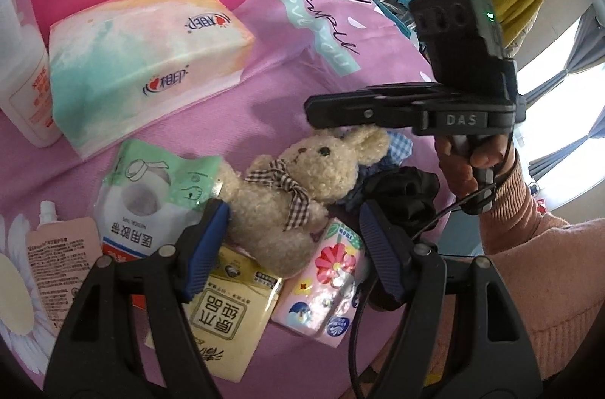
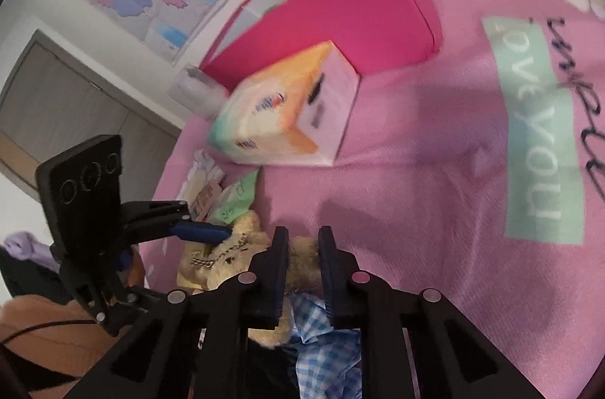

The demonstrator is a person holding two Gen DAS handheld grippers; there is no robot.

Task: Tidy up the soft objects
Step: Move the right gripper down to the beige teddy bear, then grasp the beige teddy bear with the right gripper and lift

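The plush rabbit (image 1: 287,195) lies on tissue packs (image 1: 329,282), before the tissue box (image 1: 143,59).

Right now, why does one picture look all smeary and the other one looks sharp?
Right wrist view: the tissue pack and pink box are smeared, which looks like motion blur. Left wrist view: the bunny toy and the printing on the packets are crisp; the window at the far right is washed out white. Both views bulge and curve at the edges, with dark corners, from the fisheye lens.

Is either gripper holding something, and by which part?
Left gripper is open, straddling the plush bunny, holding nothing. Right gripper flanks its ear; grip uncertain.
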